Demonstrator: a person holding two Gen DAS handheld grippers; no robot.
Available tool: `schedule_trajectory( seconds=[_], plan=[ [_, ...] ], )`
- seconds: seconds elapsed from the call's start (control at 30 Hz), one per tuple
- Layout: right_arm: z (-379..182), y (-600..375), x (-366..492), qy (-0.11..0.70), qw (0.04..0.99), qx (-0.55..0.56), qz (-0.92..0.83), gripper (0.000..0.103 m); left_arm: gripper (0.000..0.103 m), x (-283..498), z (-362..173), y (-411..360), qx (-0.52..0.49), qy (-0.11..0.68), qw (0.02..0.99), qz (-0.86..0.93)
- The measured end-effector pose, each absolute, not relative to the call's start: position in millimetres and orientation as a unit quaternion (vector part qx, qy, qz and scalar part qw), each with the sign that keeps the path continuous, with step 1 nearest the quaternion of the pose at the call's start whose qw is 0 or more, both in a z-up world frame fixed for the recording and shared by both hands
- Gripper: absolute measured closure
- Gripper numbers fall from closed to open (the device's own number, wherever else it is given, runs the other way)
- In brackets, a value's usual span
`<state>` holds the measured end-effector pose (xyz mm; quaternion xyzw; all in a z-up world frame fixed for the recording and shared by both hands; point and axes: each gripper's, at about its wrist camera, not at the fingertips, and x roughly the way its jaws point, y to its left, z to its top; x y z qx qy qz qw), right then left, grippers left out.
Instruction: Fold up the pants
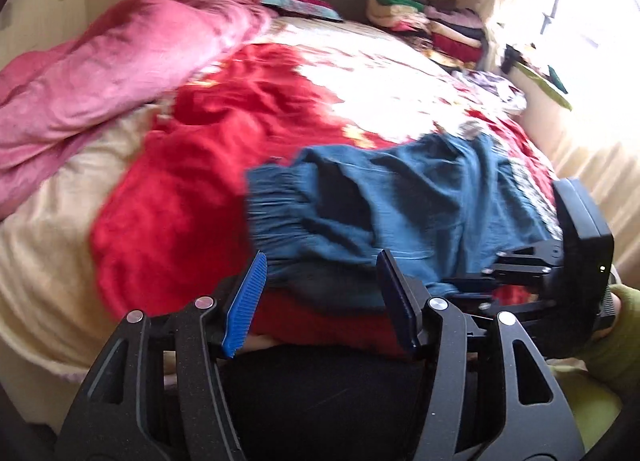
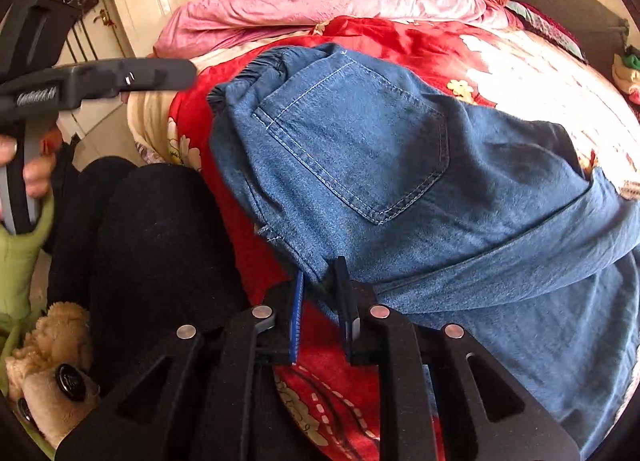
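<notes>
The blue pants (image 2: 400,189) lay bunched on the red flowered bedspread (image 1: 192,165) near the bed's front edge, back pocket (image 2: 356,145) up and the gathered waistband (image 2: 256,65) toward the pink quilt (image 1: 112,57) along the far side. The right gripper (image 2: 320,301) had its tongs closed together on a fold of the pants at the front edge. The left gripper (image 1: 320,293) hung with its tongs wide apart, just short of the pants, gripping nothing. Folded clothes (image 1: 432,21) were stacked at the bed's far corner.
</notes>
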<state>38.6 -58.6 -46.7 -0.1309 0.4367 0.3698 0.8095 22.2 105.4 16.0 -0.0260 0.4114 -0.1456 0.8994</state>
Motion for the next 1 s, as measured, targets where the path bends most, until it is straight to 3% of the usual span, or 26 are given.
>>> schedule_trajectory(
  seconds=[0.33,0.67,0.87,1.0],
  plan=[
    [-19.4,-85.1,33.2,0.405,0.829,-0.087,0.376,0.073,0.054,52.4,-34.5,83.9,0.038,0.462,0.880,-0.098],
    [-47.4,-76.2,56.7,0.462,0.821,-0.086,0.324,0.073,0.052,52.0,-40.9,91.5,0.021,0.460,0.881,-0.109],
    [-43.1,-78.6,58.0,0.458,0.823,-0.077,0.327,0.071,0.052,45.2,-32.7,90.3,0.011,0.445,0.890,-0.099],
    [-29.7,-91.5,54.8,0.430,0.838,-0.061,0.331,0.061,0.052,36.9,-18.3,93.6,-0.008,0.432,0.896,-0.101]
  ],
)
